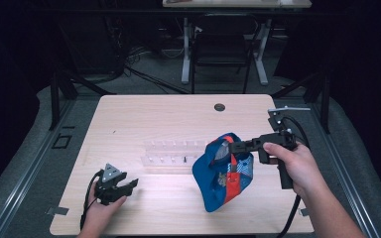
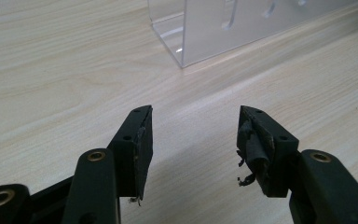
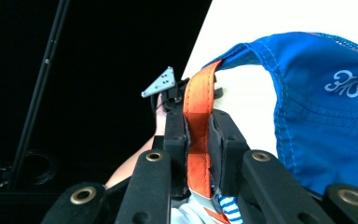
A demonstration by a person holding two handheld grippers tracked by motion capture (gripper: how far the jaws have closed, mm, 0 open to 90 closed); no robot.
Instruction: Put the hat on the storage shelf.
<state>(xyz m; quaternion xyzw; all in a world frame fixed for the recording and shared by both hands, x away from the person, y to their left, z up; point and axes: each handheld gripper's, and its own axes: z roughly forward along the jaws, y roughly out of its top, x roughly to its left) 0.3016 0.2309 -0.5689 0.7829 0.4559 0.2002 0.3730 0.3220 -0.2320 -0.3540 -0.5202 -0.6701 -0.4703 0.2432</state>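
The right claw (image 1: 226,147) pinches the orange strap (image 3: 198,135) of a blue cloth bag (image 1: 223,171), its jaws pressed tight on the strap, holding the bag up so its lower end hangs to the wooden bench (image 1: 144,116) right of centre. A clear acrylic rack (image 1: 171,153) stands just left of the bag. The left claw (image 1: 129,186) rests low near the bench's front left corner, jaws spread with nothing between them, pointing toward the rack's end
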